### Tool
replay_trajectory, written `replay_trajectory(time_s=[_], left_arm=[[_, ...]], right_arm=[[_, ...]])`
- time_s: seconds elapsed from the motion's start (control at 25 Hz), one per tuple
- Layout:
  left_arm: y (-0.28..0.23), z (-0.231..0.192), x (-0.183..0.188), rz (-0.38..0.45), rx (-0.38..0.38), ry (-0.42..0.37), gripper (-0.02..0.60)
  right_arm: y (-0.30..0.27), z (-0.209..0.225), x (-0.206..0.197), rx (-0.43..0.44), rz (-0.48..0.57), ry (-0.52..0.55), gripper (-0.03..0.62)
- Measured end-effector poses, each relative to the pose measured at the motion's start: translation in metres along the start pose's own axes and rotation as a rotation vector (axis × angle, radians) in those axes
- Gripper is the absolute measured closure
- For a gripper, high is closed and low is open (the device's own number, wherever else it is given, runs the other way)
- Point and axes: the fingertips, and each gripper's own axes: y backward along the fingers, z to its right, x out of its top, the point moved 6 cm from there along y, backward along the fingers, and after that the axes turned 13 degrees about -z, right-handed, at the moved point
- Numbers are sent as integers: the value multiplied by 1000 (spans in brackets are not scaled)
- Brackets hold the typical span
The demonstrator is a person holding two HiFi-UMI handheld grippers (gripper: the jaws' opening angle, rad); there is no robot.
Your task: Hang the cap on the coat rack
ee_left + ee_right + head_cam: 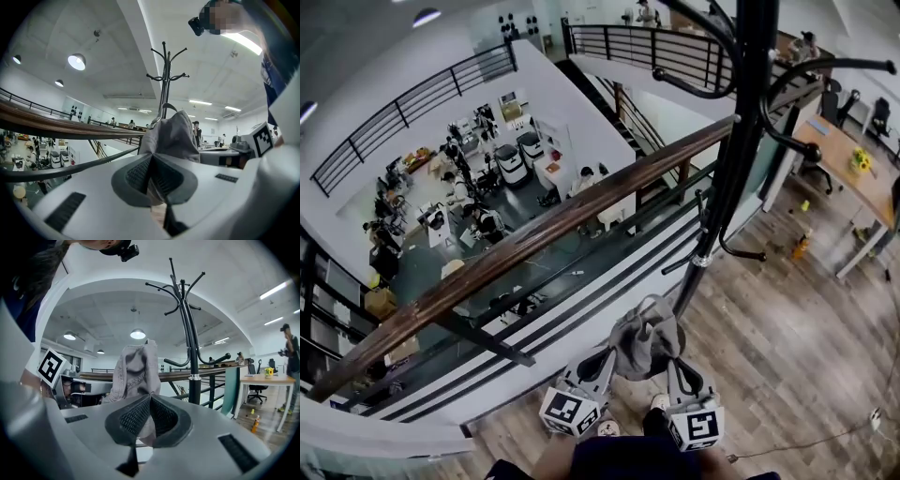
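A grey cap [643, 339] hangs between both grippers, low in the head view and just in front of the black coat rack [733, 141]. My left gripper [602, 360] is shut on the cap's left edge and my right gripper [673, 362] is shut on its right edge. In the left gripper view the cap [172, 136] rises from the closed jaws [151, 174], with the rack [165, 79] behind it. In the right gripper view the cap [136, 369] stands up from the pinched jaws [150, 416], left of the rack pole [191, 352]. The rack's curved hooks [797, 94] are bare.
A wooden handrail [525, 246] with dark rails runs diagonally just beyond the rack, over an open drop to a lower floor. A desk [853, 173] with chairs stands at the right on the wood floor [787, 366]. A person [288, 357] stands at the far right.
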Motion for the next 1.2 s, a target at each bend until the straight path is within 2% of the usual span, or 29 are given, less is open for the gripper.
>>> replay_trajectory(time_s=[0.36,0.6,0.8,1.0,1.2], left_arm=[[-19,-5,10,27,84,18,575],[-40,0,17,34,132,29,575],[-47,4,22,44,184,35,575],[-62,-3,23,43,194,34,575],[-80,-12,21,9,181,44,575]], right_arm=[[-21,22,18,62,5,50,576],[-33,49,19,122,49,91,576],[-33,58,24,170,15,107,576],[-43,67,20,194,20,91,576],[-53,73,23,163,-15,101,576]])
